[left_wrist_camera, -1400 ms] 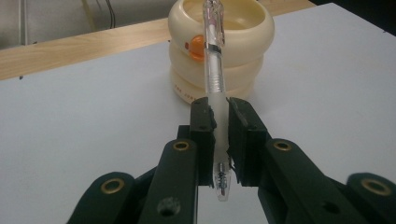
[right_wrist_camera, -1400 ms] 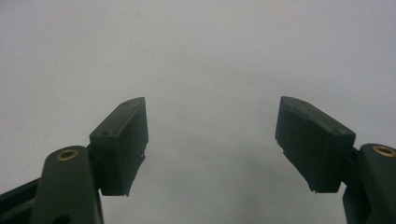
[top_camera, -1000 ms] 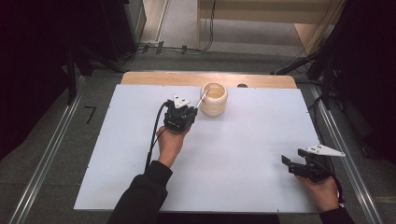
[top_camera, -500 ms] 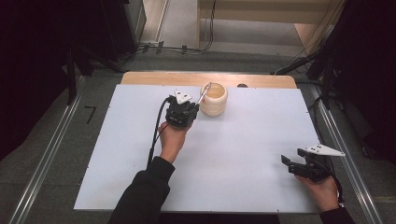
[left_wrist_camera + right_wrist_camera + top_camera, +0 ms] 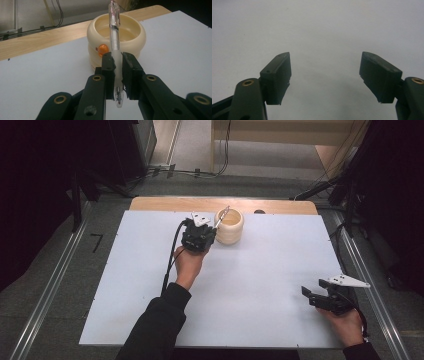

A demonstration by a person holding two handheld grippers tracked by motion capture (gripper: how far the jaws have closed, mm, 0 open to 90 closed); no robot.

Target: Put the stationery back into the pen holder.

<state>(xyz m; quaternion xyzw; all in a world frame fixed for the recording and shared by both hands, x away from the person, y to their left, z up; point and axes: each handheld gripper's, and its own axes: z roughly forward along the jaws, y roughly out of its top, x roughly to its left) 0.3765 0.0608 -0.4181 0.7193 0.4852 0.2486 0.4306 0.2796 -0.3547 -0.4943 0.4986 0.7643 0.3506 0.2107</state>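
One cream holder (image 5: 229, 226) stands on the white mat (image 5: 260, 270) and serves as the reference point. It is a round, ribbed pot with an open top and one orange button (image 5: 102, 49) on its side wall. It sits near the far edge of the mat, just short of the strip of wooden tabletop (image 5: 160, 203) beyond it.

One pen (image 5: 115, 53) is in the scene. It has a clear barrel and is clamped between the two pads of the left gripper (image 5: 117, 63), whose jaws are closed on its lower barrel. In the left gripper view the pen stands nearly upright in front of the holder, its upper end rising past the holder's rim and its tip pointing down below the pads. In the high view the left gripper (image 5: 199, 236) is just beside the holder on the holder's left, and the pen's upper end leans over the rim.

The right gripper (image 5: 320, 296) is well apart from the holder, near the mat's near right corner. Its two jaws (image 5: 324, 75) stand wide apart with nothing between them, above bare mat.

Count: two grippers, one pen, one holder, one mat.
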